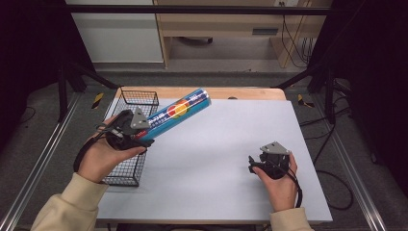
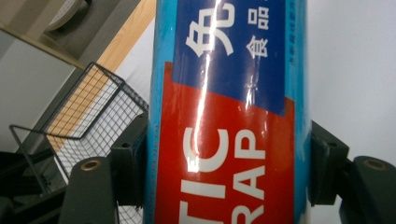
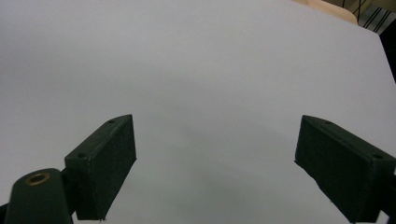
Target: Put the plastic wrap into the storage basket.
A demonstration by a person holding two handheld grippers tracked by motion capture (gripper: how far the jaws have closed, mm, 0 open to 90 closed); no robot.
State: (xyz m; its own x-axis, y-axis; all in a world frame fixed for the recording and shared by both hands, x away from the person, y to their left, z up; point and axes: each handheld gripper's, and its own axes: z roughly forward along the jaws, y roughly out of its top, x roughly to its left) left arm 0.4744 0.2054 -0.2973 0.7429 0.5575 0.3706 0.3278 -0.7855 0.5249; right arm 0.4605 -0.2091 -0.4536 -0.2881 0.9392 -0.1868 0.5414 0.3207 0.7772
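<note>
The left hand-held gripper (image 1: 142,134) is raised above the left side of the desk (image 1: 216,159), its jaws pinching a blue tube of plastic wrap (image 1: 178,111) near the tube's lower end. From the high view the tube slants up and away to the right, its far end over the back of the grey desk surface, clear of everything below it. In the left gripper view the tube (image 2: 229,116) runs straight up between the two black jaws, which press against its sides; a red panel with white letters and a dark blue panel with white characters face the camera. The lettering is cut off at the bottom edge, so only fragments read, and a bright glare streak crosses the label.

Just under and behind the left hand (image 1: 103,156) sits a black wire basket (image 1: 130,139) along the left edge of the desk. The hand and gripper cover part of its middle, and I cannot make out anything inside it.

The right hand-held gripper (image 1: 255,163) is over the near right part of the desk, well apart from the tube, held by the right hand (image 1: 279,183). Its jaws are spread wide with nothing between them (image 3: 215,163), only bare grey surface beyond. At the far right corner of that view a strip of pale wood edge is just visible.
</note>
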